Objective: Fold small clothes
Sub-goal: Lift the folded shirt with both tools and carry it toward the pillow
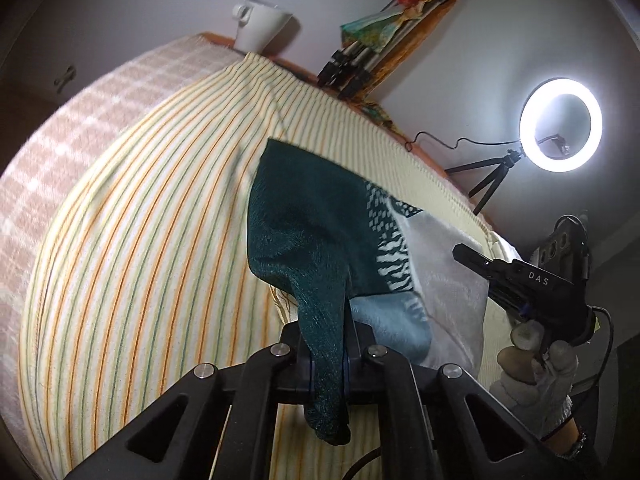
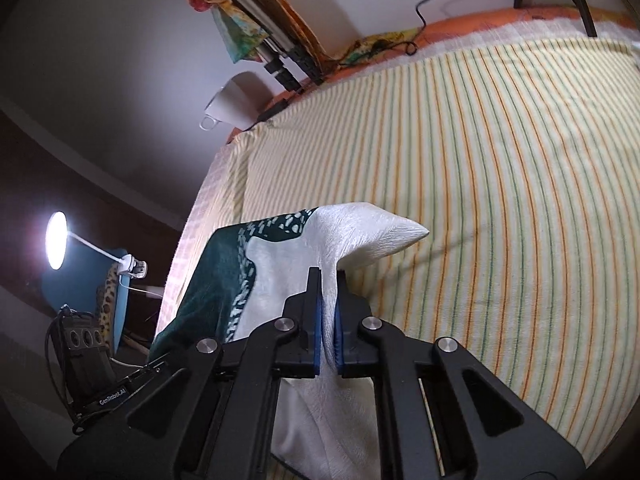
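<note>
Left gripper (image 1: 344,344) and right gripper (image 2: 329,320) each clench a corner of the cloth (image 1: 320,232); keep it taut over the bed (image 2: 480,180); lower both corners evenly.

Striped sheet (image 2: 480,200) lies open ahead — mug (image 1: 262,24) and ring light (image 1: 560,124) crowd its far edge.

Lettering "DAS": white capitals on the black plastic body of the right tongs (image 1: 470,261), seen from the left wrist view, beside the gloved hand (image 1: 536,364) that holds them.
Lettering "GenRobot.AI": small white print on the black plastic body of the left tongs (image 2: 116,394), seen from the right wrist view, just below its dark camera block.
Other readable text: none on the remaining things in either view.
</note>
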